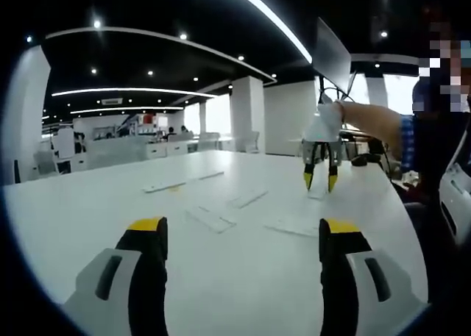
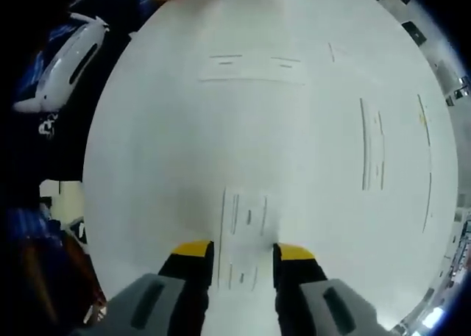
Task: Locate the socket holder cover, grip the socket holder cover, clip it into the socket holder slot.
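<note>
Several flat white socket holder parts lie on the white table (image 1: pixel 110 226). In the right gripper view one ribbed white part (image 2: pixel 243 226) lies straight ahead, its near end between the yellow tips of my right gripper (image 2: pixel 243 251), which is open; whether the tips touch it I cannot tell. The left gripper view shows that right gripper (image 1: pixel 320 180) pointing down over the same part (image 1: pixel 317 193), held by a person's hand. My left gripper (image 1: pixel 243 229) hovers low over the table, open wide and holding nothing. Which part is the cover is unclear.
More white strips lie about: (image 1: pixel 210 220), (image 1: pixel 248 198), (image 1: pixel 163 187), (image 1: pixel 293 227); also a long rail (image 2: pixel 254 68) and strips (image 2: pixel 372 145) farther along the table (image 2: pixel 147 167). A person (image 1: pixel 434 130) sits at the table's right side. Desks and chairs stand beyond.
</note>
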